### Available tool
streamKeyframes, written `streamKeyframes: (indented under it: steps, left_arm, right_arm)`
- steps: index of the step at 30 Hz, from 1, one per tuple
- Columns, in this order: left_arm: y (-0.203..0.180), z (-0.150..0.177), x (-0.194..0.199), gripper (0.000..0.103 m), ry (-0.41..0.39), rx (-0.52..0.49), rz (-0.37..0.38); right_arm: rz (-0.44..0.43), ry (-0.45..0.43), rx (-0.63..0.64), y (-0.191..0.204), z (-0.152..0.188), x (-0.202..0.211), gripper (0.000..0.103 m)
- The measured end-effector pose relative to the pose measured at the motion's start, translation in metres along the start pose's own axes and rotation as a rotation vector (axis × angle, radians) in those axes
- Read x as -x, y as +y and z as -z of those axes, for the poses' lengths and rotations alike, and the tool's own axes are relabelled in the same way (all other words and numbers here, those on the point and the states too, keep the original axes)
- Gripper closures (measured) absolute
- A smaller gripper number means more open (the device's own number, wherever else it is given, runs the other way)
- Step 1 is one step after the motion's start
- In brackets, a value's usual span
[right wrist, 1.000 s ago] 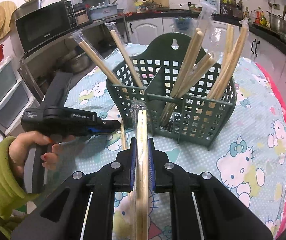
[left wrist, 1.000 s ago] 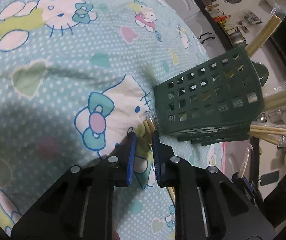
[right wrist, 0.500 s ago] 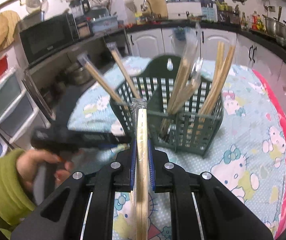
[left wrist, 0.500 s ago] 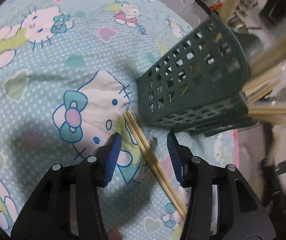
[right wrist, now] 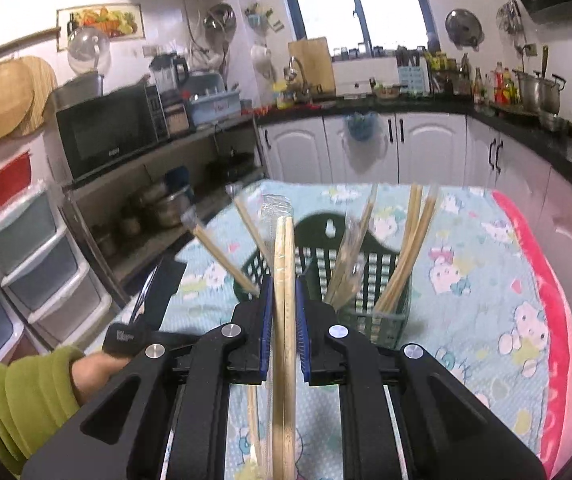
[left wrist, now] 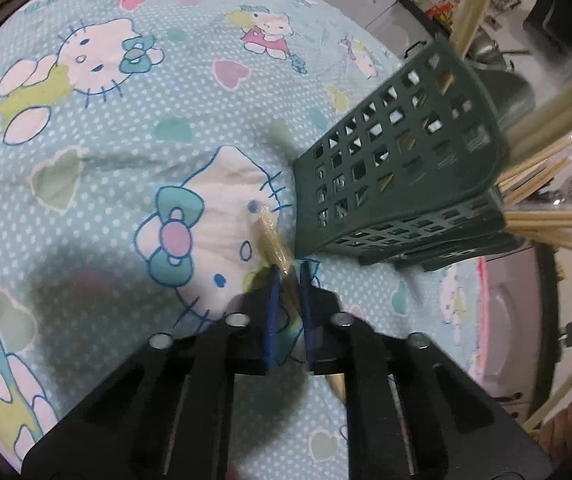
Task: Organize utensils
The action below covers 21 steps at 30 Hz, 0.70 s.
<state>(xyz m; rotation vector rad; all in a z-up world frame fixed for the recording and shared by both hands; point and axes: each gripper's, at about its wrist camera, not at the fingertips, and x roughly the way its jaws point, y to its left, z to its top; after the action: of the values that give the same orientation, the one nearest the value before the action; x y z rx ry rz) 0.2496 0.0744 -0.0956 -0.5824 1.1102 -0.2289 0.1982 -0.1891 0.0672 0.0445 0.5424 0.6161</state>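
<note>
Underneath everything, you have a soft cotton tablecloth [left wrist: 133,128], pale blue with white dots and cartoon cats, wrinkled and yielding, so anything thin lying on it sinks slightly and is awkward to pinch.

On it stands the dark green plastic utensil basket [right wrist: 370,280]: rigid, lattice-walled, split by a divider, with a hanging tab at the back. Several wrapped chopstick pairs already lean in it at loose angles. It looks light, so expect it to slide or tip if you push a stick against its wall.

Your right gripper [right wrist: 284,312] is clamped on one wrapped chopstick pair [right wrist: 283,264], held part-way along its length and pointing toward the basket, with the clear sleeve projecting past the stick tips. Your left gripper [left wrist: 287,280] has its blue pads closed on another wrapped pair [left wrist: 271,238], which lies on the cloth just beside the basket's near wall, its far end toward the cat's face.

These chopsticks are pale wood or bamboo, slim, straight, stiff and very light. The clear film around them is slick and crinkly, so the sticks can slip inside the sleeve or swivel in the pads. Grip near the middle, across both sticks together, and squeeze firmly; they seem unlikely to crush. Held near one end, the long free end will likely swing as you lift.
</note>
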Motion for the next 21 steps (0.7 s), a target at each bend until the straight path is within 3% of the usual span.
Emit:
streamKeyframes:
  steps: [8,13,21]
  left_arm:
    - [0.011,-0.001,0.014,0.103,-0.012,0.046,0.108]
    - [-0.005,0.0,0.012,0.103,-0.021,-0.004,0.094]
    - [-0.035,0.01,0.047,0.103,-0.072,-0.094,0.156]
  right_arm:
    - [0.006,-0.073,0.009,0.0,-0.017,0.014,0.092]
    - [0.016,-0.077,0.003,0.001,-0.015,0.017,0.092]
    - [0.01,-0.1,0.012,0.002,-0.016,0.024,0.092]
